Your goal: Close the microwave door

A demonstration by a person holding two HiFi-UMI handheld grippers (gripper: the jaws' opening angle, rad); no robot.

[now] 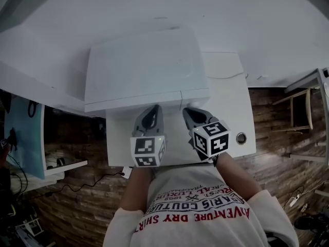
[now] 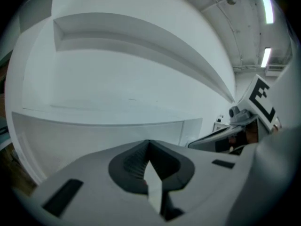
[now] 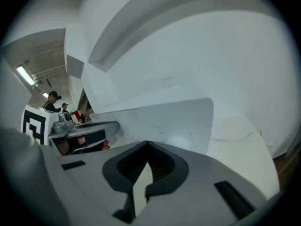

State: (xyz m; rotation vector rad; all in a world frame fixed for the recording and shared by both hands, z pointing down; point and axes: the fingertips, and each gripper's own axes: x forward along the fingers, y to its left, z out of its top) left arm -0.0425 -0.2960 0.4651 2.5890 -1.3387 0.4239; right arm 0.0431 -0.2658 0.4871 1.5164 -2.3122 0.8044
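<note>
The microwave point(image 1: 146, 68) sat at the tabletop's point(image 1: 231, 117) far left corner, its door point(image 1: 133, 101) looking flush with the front, apparently already shut. The left tongs point(image 1: 154, 108) and right tongs point(image 1: 188, 110) hovered side by side just before it. Each was pressed together and empty, probably so the blunt tips could push rather than grip.

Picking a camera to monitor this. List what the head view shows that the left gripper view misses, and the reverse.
Head view only: the top of the microwave, the table under it, the wooden floor, the person's shirt. Left gripper view only: the left gripper with jaws together and empty, and ceiling lights. Both: the white microwave and the right gripper.
</note>
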